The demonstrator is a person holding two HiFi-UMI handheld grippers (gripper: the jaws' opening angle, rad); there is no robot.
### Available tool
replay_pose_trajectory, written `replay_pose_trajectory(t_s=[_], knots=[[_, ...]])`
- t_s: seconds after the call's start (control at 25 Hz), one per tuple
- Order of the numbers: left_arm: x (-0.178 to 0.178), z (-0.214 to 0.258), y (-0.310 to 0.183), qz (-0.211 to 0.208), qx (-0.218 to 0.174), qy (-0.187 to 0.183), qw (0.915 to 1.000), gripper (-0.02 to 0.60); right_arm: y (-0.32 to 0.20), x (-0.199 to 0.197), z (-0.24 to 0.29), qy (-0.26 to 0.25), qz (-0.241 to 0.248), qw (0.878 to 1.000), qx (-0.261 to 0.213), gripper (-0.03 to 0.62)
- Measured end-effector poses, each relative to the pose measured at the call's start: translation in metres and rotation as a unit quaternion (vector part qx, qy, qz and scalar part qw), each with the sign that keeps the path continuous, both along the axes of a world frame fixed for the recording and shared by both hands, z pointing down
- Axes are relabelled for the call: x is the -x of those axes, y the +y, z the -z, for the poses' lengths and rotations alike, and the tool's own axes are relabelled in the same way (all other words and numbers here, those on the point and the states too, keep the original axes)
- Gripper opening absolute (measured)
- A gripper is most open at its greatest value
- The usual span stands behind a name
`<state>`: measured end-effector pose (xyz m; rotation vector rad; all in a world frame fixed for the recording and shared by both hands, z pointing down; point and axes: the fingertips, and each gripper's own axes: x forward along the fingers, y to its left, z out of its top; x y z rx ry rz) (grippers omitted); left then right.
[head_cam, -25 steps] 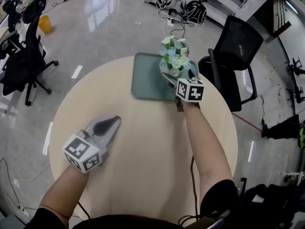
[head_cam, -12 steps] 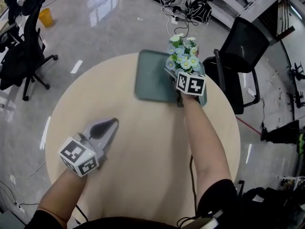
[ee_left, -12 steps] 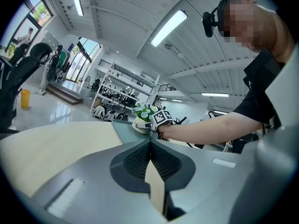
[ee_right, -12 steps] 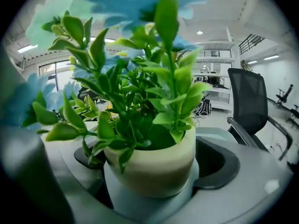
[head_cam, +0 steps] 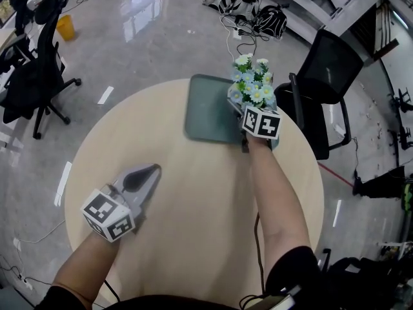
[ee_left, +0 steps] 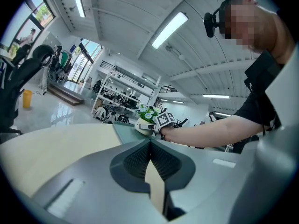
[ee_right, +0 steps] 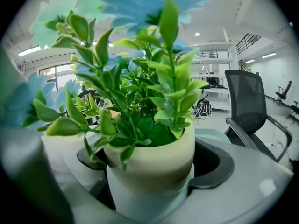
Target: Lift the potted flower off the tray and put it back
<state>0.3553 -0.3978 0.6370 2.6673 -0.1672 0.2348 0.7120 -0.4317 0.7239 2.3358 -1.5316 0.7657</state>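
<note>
Round beige table (head_cam: 193,192): green tray (head_cam: 210,112) at far edge, potted flower (head_cam: 253,82) near tray's far-right corner. Right gripper (head_cam: 242,106) jaws wide, just been closing, pot btwn them, pads not clearly pressing. Left gripper (head_cam: 153,168) jaws together, empty. Grip below rim, lift straight, no tilt.

A glossy grey floor (head_cam: 148,37) mirrors the ceiling light in pale streaks; a round table (head_cam: 193,192) of pale wood stands in the middle. A black mesh office chair (head_cam: 326,63) sits just beside its right rim; more black chairs (head_cam: 39,50) stand well apart at the left, near a yellow bin (head_cam: 64,26). Dark bags (head_cam: 258,11) and loose cables (head_cam: 235,37) lie on the floor beyond. Overhead run long strip lights (ee_left: 169,29) on a white ceiling; tall windows (ee_left: 39,13) let in daylight; shelving racks (ee_left: 124,90) line the far side; a staircase (ee_right: 247,41) rises at the right.
</note>
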Motion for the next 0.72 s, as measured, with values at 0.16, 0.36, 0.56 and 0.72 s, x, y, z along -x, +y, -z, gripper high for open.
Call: replay_pose_trajectory(t_s=[0.16,0.36,0.56,0.72], knots=[[0.006,0.024,0.002,0.002,-0.010,0.011,0.9999,-0.002,0.013,0.013,0.031,-0.001,0.010,1.000,-0.015,0.537],[0.016,0.066,0.016,-0.006,-0.031,0.023,0.9992,-0.002,0.046,0.030,0.078,-0.001,0.012,1.000,-0.020,0.537],[0.030,0.114,0.036,-0.019,-0.053,0.037,0.9977,-0.002,0.092,0.053,0.145,0.013,0.013,0.999,-0.032,0.537],[0.043,0.153,0.060,-0.026,-0.067,0.044,0.9964,-0.002,0.141,0.076,0.194,0.016,0.014,0.999,-0.038,0.537]])
